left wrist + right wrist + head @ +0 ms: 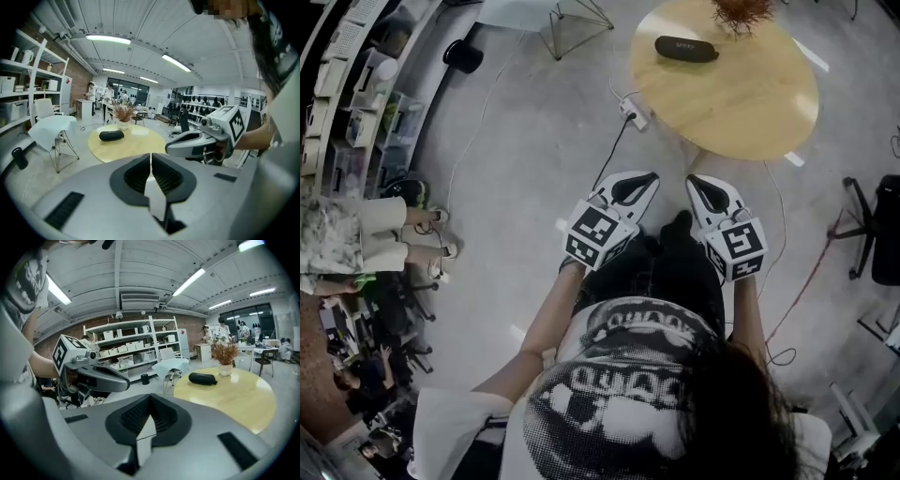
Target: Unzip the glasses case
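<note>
Left gripper (647, 180) and right gripper (696, 183) shut, empty, side by side, with black oval glasses case (686, 48) lying out of reach on round pale wooden table (741, 103).

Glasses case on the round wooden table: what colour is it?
The glasses case is plain black, clearest in the right gripper view.
</note>
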The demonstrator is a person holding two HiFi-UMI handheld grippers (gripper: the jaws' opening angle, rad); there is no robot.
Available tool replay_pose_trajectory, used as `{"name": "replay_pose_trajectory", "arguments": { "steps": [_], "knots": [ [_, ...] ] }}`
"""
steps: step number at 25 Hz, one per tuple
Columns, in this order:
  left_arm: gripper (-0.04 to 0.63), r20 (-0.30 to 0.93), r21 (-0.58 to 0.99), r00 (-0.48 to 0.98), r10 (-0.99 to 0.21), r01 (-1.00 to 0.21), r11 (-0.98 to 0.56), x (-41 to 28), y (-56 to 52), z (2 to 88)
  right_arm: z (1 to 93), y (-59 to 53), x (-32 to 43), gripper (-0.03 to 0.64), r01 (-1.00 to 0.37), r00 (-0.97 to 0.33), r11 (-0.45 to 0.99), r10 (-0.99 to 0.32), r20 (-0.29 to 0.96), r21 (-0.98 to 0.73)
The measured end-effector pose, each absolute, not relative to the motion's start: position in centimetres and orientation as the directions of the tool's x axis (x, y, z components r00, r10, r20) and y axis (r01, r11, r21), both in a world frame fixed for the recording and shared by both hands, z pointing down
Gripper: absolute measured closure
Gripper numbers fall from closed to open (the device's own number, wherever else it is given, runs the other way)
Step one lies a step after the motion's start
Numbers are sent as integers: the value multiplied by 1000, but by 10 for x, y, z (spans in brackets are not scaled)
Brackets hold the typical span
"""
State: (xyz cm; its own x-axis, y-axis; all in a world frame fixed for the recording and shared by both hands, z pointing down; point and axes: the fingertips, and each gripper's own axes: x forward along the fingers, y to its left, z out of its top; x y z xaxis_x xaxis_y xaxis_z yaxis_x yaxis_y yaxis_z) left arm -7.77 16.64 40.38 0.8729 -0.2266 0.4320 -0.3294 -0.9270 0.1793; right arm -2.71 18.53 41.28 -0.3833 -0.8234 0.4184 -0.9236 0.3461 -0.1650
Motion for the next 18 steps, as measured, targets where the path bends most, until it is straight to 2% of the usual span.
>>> {"name": "replay_pose_trajectory", "arguments": {
  "steps": [6, 18],
  "knots": [
    [581, 406, 185, 884, -233, -329, -926, -118, 177, 400, 409, 198, -72, 622, -913, -405, 382, -803, 438, -144],
    [580, 361, 167, 916, -175, -248, -954, -135, 195, 398, 409, 209, -90, 621, -906, -395, 418, -789, 471, -62]
  ]
}}
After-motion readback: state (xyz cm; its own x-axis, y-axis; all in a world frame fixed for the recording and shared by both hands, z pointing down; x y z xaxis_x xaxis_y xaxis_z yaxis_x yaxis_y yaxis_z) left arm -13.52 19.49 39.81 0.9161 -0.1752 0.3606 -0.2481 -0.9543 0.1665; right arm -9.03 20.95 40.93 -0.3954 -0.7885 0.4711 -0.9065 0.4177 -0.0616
